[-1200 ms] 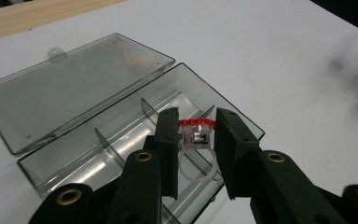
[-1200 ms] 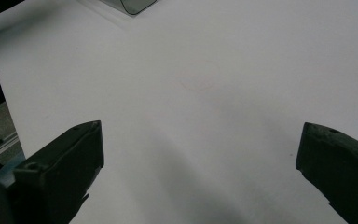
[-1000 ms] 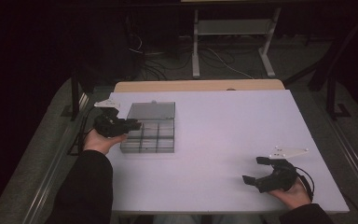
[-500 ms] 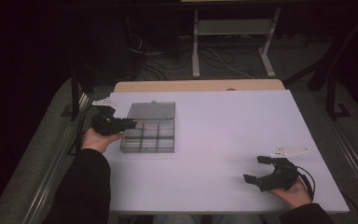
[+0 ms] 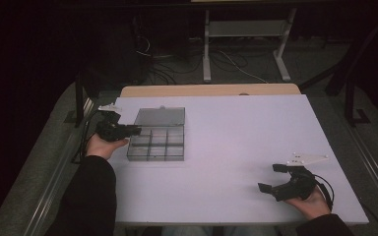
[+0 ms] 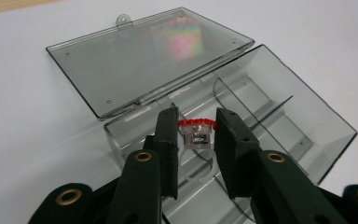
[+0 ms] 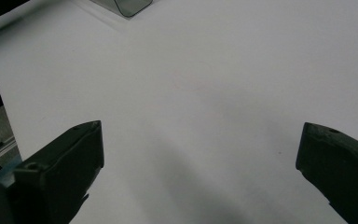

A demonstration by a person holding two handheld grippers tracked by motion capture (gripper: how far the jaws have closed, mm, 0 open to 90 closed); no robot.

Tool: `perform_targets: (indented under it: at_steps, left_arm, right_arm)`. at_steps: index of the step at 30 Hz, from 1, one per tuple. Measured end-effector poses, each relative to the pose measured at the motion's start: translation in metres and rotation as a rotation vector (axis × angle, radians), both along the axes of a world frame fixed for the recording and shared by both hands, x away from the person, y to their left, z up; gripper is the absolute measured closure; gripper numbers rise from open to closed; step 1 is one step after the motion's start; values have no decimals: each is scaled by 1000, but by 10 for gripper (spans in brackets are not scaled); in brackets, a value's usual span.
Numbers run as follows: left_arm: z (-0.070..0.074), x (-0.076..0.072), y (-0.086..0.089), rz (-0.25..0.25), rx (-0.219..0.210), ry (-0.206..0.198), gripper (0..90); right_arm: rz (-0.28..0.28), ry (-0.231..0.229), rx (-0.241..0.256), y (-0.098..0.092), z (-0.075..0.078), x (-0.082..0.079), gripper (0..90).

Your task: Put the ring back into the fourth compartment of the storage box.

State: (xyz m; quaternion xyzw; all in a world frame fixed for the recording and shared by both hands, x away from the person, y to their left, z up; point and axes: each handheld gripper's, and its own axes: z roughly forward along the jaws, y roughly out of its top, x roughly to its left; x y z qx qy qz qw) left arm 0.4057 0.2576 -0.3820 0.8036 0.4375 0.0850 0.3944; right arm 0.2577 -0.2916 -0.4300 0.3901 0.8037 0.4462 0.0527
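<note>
Red-topped clear ring [image 6: 195,135] sits pinched in the left claw [image 6: 195,130] above the open compartment box [image 6: 279,116], not yet dropped in, while the right claw [image 7: 200,149] gapes empty.

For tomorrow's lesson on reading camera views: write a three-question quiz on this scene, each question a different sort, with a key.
1. True or false: the lid of the clear box lies open.
2. What does the left gripper hold: A a coin, B a ring with red beads, C a screw?
3. Fill in: the right gripper's jaws stand wide ____ over the white table.

Key: 1 true; 2 B; 3 open.
</note>
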Motion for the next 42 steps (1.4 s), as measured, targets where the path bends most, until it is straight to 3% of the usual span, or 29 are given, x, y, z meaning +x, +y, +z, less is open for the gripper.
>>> perform_targets:
  at_steps: [17,20,29,42]
  left_arm:
    - [-27,21,6,37,-19,39,698]
    - [-28,22,4,39,-21,46,698]
    - [-33,25,-4,-2,43,57,687]
    - [-31,23,-8,-6,20,76,633]
  right_arm:
    - [0,0,1,-4,0,1,3]
    - [-4,1,4,-4,0,1,3]
    - [-3,-6,8,-5,1,1,3]
    - [-3,-13,5,-5,1,0,3]
